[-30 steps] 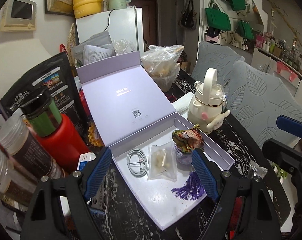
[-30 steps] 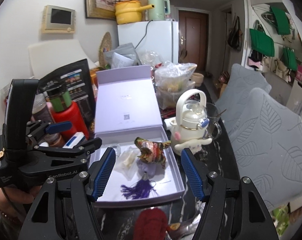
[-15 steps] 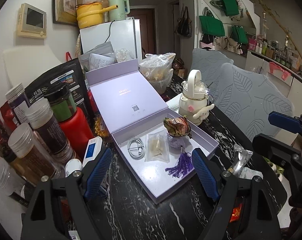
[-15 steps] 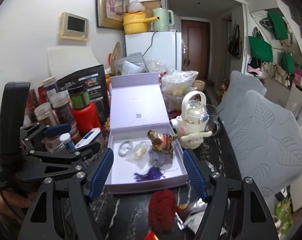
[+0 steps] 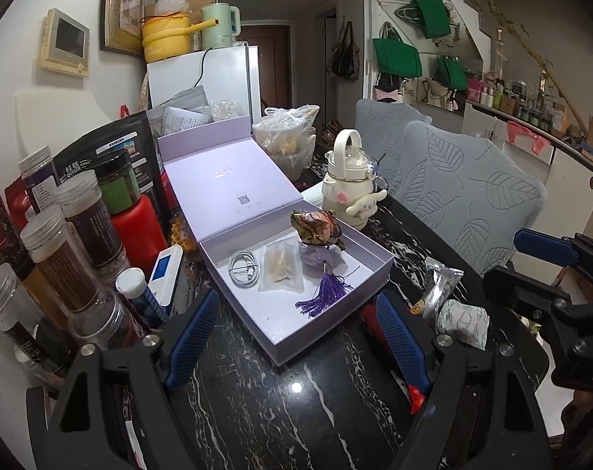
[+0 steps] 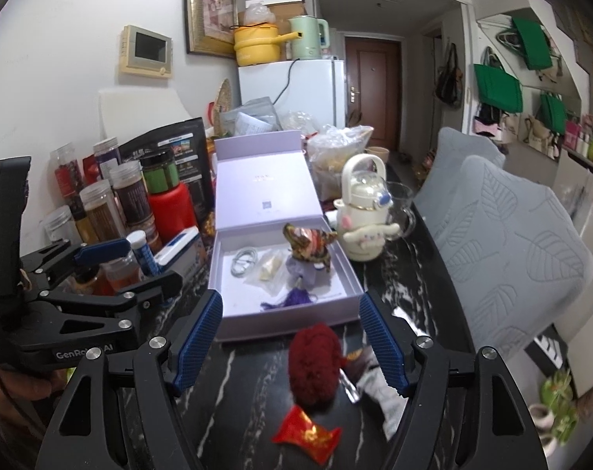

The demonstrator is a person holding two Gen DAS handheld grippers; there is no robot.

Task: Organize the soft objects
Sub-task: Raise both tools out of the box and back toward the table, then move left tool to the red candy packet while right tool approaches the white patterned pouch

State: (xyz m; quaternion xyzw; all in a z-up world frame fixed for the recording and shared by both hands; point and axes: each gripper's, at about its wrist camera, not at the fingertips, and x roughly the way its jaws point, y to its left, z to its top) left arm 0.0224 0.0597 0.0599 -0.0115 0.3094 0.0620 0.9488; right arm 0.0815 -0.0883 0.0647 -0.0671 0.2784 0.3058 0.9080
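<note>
Right wrist view, red pompom point(image 6: 315, 360) on table between released jaws, left jaws also released

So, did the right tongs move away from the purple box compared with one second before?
Yes. The right tongs pulled back toward the near table edge: the purple box now looks smaller and farther, and a dark red pompom shows between the open fingers.
</note>
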